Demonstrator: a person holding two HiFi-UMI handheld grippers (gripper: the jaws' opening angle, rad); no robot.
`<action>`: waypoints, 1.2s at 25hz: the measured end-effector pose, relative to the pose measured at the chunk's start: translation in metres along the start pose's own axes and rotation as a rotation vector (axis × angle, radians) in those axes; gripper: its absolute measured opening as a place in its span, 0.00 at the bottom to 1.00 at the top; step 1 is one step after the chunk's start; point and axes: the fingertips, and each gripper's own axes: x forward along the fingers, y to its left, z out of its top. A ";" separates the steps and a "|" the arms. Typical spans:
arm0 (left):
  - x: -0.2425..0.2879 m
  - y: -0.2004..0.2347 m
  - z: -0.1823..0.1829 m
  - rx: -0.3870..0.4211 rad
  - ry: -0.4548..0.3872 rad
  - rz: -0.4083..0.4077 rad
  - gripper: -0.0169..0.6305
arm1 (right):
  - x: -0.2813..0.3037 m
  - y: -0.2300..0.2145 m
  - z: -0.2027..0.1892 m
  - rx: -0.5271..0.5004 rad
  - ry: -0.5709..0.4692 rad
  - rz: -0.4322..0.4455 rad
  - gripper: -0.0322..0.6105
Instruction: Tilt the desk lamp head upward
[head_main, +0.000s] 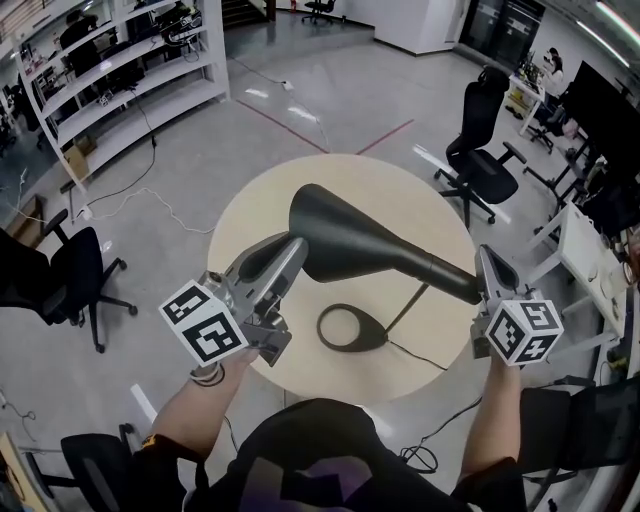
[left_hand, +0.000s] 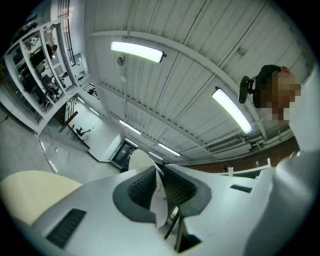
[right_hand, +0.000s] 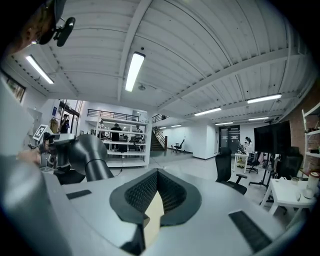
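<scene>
The black desk lamp (head_main: 350, 235) stands on the round beige table (head_main: 250, 210). Its oval ring base (head_main: 352, 328) sits near the table's near edge, and a thin stem (head_main: 408, 308) rises from it to the right. The broad lamp head stretches left from the joint, over the middle of the table. The left gripper (head_main: 292, 250) is at the near left of the lamp head with its tip just beside the head's edge; whether it touches cannot be told. In its own view the left gripper (left_hand: 157, 172) points up at the ceiling, pads pressed together, only a pale sliver between them and nothing grasped. The right gripper (head_main: 487, 262) is at the right, just beside the narrow end of the lamp's neck. In its own view the right gripper (right_hand: 157, 175) is clenched at the tips, with only table colour in the wedge behind them, and the lamp's neck (right_hand: 90, 157) lies off to the left, outside the jaws. A cable (head_main: 420, 358) runs from the base over the table's near right edge. Office chairs (head_main: 480, 150) stand on the floor around the table.
</scene>
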 end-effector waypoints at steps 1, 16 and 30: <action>0.003 -0.004 0.005 0.016 -0.004 -0.009 0.18 | 0.001 0.001 -0.004 0.003 0.007 -0.001 0.07; 0.048 -0.071 0.047 0.170 0.004 -0.093 0.16 | 0.001 0.014 -0.043 0.002 0.086 0.007 0.07; 0.085 -0.122 0.048 0.299 0.052 -0.143 0.15 | 0.007 0.020 -0.063 0.025 0.122 0.020 0.07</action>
